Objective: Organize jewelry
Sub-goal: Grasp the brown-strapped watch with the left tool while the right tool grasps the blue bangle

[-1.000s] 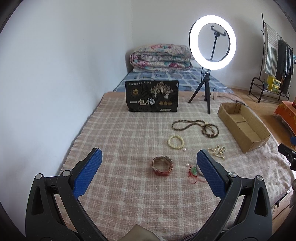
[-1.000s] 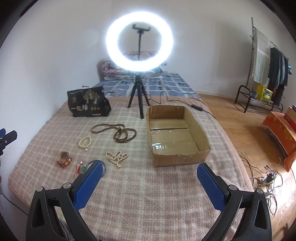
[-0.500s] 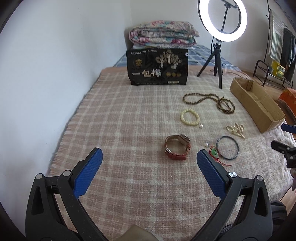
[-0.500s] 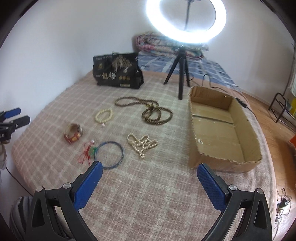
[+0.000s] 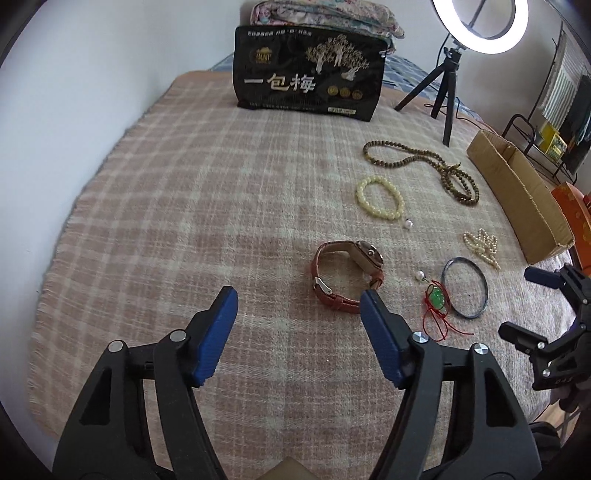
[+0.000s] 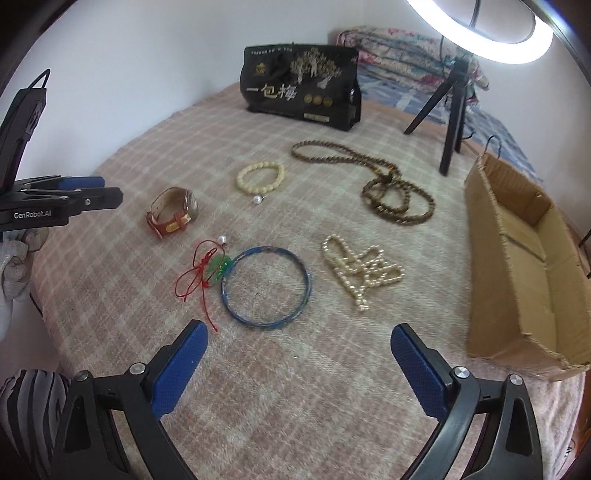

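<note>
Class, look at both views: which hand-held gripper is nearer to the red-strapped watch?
Left. The left hand-held gripper hovers just short of the watch, jaws closing, empty; the right hand-held gripper sits beyond the blue bangle.

Pink-cream plaid blanket; red-strap watch; blue bangle; black-gold bag; blue fingers.

Bright, soft shadows; ring light glares top right, fisheye bends edges, slight blur.

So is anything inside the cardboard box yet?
Nothing shows inside the cardboard box: its floor is bare cardboard in the right wrist view. The strip just behind its near wall is hidden. All the jewelry, the watch included, lies on the blanket.
</note>
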A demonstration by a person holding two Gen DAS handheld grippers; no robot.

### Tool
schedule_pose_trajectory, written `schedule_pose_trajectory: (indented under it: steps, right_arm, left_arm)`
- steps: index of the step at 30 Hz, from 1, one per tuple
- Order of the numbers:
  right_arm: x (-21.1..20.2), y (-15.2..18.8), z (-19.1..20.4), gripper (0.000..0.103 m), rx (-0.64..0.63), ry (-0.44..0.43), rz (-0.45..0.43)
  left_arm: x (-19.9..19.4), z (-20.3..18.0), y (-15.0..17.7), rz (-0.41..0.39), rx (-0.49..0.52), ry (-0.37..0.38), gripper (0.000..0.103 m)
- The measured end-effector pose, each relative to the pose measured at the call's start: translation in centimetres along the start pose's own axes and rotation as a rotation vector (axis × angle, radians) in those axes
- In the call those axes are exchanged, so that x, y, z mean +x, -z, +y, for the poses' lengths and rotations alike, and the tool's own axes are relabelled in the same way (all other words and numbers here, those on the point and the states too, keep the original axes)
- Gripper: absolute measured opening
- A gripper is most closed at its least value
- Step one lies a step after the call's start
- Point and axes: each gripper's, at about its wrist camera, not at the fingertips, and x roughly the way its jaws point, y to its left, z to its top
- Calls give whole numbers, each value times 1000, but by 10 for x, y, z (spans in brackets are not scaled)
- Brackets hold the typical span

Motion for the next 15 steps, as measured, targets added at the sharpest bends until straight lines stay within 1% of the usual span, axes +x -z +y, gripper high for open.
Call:
schedule_pose_trajectory:
  steps: [2, 5, 7, 9, 12, 15]
  right_arm:
    - [8, -2, 2, 96, -6, 4, 13]
    - [18, -6, 2, 93, -1, 4, 30]
    - [23, -8, 4, 90, 6, -18, 42]
    - [26, -9, 7, 90, -4, -23, 49]
    - [33, -12, 12, 90, -17, -16, 60]
    - [39, -15, 13, 87, -12, -21, 71]
  left_arm:
    - [8, 4, -2, 20, -22, 18, 62]
    - [17, 6, -4, 31, -42, 30, 62]
    - [22, 6, -6, 37, -47, 40, 62]
    - [26, 6, -7, 39, -47, 46, 61]
    - [33, 6, -9, 49, -54, 50, 58]
    - [40, 9, -11, 64, -72, 59, 52]
